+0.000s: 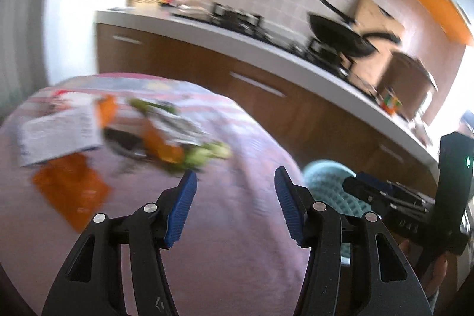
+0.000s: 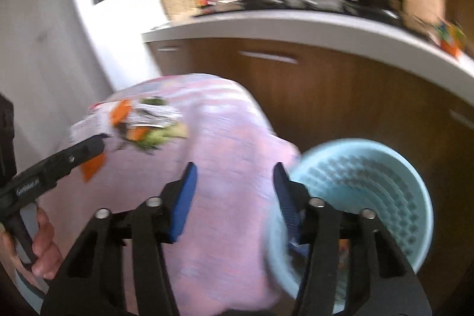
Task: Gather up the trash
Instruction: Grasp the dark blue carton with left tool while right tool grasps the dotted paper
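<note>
A heap of trash lies on the pink tablecloth (image 1: 237, 212): a white printed paper (image 1: 59, 129), orange wrappers (image 1: 71, 191), green vegetable scraps (image 1: 204, 153) and a dark piece (image 1: 124, 141). The heap also shows in the right wrist view (image 2: 142, 123). My left gripper (image 1: 235, 197) is open and empty, short of the scraps. My right gripper (image 2: 234, 197) is open and empty over the table's near right edge. A light blue perforated trash basket (image 2: 370, 191) stands beside the table on the right, also seen in the left wrist view (image 1: 326, 182). Both views are blurred.
A kitchen counter (image 1: 266, 49) with brown cabinets runs behind the table, carrying a black wok (image 1: 340, 34), a stove and jars. The left gripper's body (image 2: 53, 165) and a hand show at left in the right wrist view.
</note>
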`<action>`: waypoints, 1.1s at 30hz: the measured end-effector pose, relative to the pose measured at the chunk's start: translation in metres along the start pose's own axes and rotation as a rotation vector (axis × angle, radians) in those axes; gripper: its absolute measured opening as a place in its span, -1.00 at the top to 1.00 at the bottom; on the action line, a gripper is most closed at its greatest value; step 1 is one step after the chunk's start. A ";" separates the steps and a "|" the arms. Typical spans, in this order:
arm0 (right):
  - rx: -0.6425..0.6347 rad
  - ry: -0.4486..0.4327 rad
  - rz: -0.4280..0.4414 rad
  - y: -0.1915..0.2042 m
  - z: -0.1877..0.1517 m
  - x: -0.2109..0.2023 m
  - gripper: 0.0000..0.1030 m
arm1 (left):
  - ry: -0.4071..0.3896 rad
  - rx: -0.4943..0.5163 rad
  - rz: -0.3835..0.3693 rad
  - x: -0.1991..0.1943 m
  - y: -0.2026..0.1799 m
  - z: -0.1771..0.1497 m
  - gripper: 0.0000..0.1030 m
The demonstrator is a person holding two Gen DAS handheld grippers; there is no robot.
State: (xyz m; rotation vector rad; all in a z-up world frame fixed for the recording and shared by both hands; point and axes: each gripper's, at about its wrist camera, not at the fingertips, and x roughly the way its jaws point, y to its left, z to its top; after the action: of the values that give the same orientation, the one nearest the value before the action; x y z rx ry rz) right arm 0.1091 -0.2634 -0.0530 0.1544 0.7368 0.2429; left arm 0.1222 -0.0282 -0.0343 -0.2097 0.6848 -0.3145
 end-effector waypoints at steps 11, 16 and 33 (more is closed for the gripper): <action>-0.169 -0.061 0.060 0.105 0.002 0.066 0.32 | -0.040 -0.134 0.252 -0.042 0.144 0.025 -0.02; -0.170 -0.015 0.032 0.113 -0.005 0.096 0.32 | 0.045 -0.185 0.261 -0.015 0.191 0.024 -0.02; -0.117 0.014 0.074 0.100 -0.006 0.100 0.31 | 0.129 -0.112 -0.029 -0.003 0.142 -0.016 -0.06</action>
State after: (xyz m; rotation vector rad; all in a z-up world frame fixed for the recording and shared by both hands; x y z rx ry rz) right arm 0.1605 -0.1399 -0.0996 0.0692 0.7299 0.3567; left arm 0.1403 0.1035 -0.0862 -0.3086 0.8284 -0.3201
